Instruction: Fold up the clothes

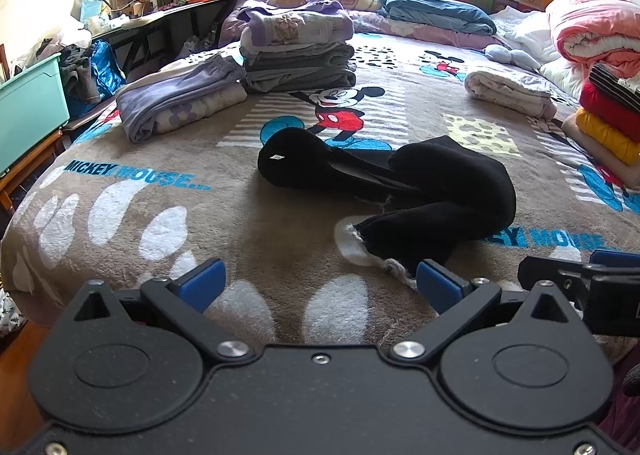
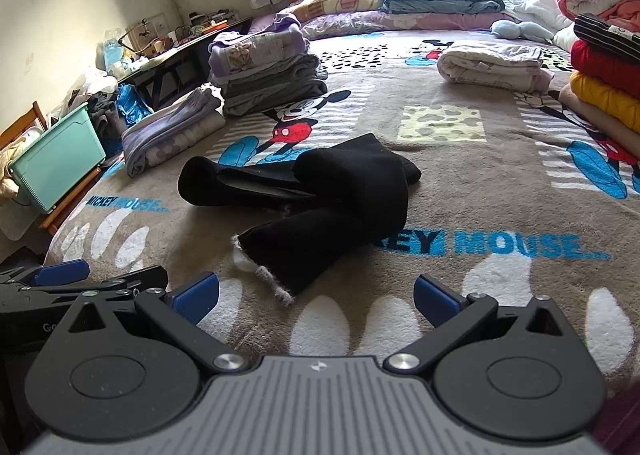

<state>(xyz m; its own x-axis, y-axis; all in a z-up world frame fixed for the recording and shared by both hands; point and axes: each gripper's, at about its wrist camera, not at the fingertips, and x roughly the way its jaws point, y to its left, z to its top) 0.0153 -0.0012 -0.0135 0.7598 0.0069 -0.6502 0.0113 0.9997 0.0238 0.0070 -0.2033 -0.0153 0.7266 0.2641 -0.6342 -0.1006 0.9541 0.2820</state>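
Observation:
A crumpled black garment (image 1: 420,191) (image 2: 320,195) with a frayed white hem lies in the middle of the bed on the Mickey Mouse blanket (image 1: 160,215) (image 2: 500,183). My left gripper (image 1: 320,283) hovers open just in front of its hem, nothing between the blue pads. My right gripper (image 2: 316,295) is also open and empty, with the frayed hem just ahead between its fingers. Each gripper shows in the other's view, the right one (image 1: 588,275) at the right edge and the left one (image 2: 72,279) at the left edge.
Folded piles sit around the garment: a grey and purple stack (image 1: 298,51) (image 2: 264,67), purple trousers (image 1: 180,99), a rolled cloth (image 1: 508,91) (image 2: 492,65), and a red-yellow stack (image 1: 612,119) (image 2: 604,91). Pillows and quilts lie at the headboard. A teal bin (image 1: 28,107) stands left of the bed.

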